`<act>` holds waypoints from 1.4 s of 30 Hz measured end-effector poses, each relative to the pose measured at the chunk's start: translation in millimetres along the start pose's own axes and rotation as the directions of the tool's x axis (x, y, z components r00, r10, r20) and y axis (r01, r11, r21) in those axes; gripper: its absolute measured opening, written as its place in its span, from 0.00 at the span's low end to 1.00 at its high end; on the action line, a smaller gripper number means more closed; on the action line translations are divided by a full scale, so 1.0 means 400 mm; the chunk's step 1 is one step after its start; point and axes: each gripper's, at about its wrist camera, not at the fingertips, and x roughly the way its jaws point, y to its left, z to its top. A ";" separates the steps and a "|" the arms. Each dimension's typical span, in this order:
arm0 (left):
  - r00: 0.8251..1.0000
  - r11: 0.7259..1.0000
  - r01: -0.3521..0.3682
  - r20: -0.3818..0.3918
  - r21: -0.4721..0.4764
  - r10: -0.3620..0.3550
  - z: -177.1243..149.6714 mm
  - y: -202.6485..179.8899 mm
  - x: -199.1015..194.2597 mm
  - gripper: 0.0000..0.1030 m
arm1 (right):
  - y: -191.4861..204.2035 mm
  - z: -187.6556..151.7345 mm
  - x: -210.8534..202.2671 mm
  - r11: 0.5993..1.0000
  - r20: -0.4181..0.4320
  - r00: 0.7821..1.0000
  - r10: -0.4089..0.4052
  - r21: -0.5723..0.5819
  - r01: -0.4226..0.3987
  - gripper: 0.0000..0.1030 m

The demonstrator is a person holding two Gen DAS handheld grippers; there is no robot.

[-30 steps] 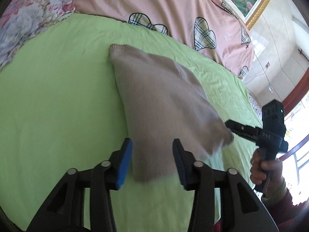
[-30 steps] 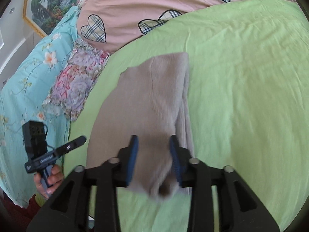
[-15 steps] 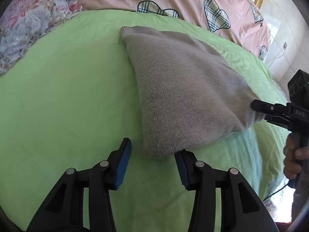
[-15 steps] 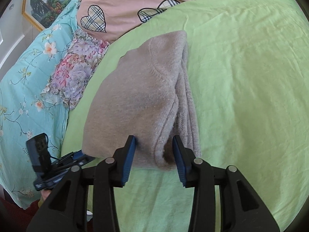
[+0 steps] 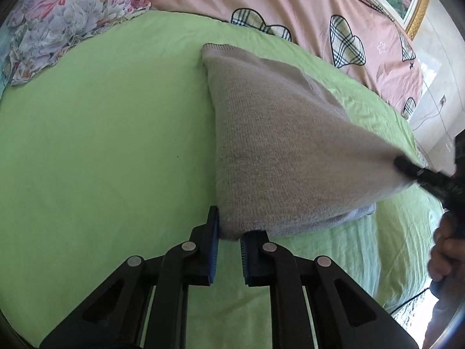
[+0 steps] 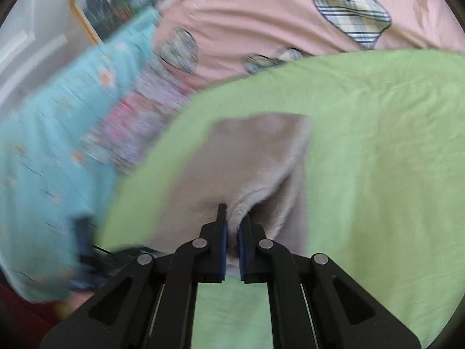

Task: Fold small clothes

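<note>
Two grippers each pinch one near corner of a beige knit garment (image 5: 279, 151) that lies on a green sheet (image 5: 101, 145). Left gripper (image 5: 229, 232): blue-padded fingers (image 5: 214, 241) are pressed in on the garment's near left corner, with knit fabric bunched between the pads. Right gripper (image 6: 232, 232): fingers (image 6: 222, 241) are nearly together, with a fold of the same garment (image 6: 247, 160) caught between them; this view is motion-blurred, so fine detail cannot be told. In the left wrist view the right gripper (image 5: 407, 170) appears at the right edge, its black tip buried in the garment's near right corner, with the holding hand (image 5: 447, 256) below it. The fabric is drawn taut between the two gripped corners and rises from the sheet at the near edge, where a lower layer shows beneath the raised one. The far end of the garment, with its ribbed hem, rests flat on the sheet. A pink cover with plaid hearts (image 5: 305, 8) lies beyond the garment. A floral pillow (image 5: 64, 14) lies at the far left, touching the sheet's edge. A framed picture (image 5: 407, 3) hangs at the upper right. In the right wrist view a teal floral cloth (image 6: 52, 145) fills the left side.
</note>
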 end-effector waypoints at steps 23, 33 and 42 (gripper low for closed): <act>0.991 0.993 0.111 -0.085 0.050 -0.107 -0.008 0.042 -0.065 0.10 | -0.097 -0.078 0.049 0.981 -0.124 0.985 -0.121 0.138 0.138 0.23; 0.979 0.974 0.201 0.024 0.102 -0.204 0.174 -0.049 -0.036 0.21 | 0.021 0.086 0.071 0.997 0.019 0.999 -0.028 0.073 0.026 0.25; 0.978 0.977 0.199 -0.081 0.080 -0.193 0.173 -0.033 0.122 0.11 | -0.064 0.073 0.237 0.991 -0.116 0.988 -0.102 0.078 0.112 0.21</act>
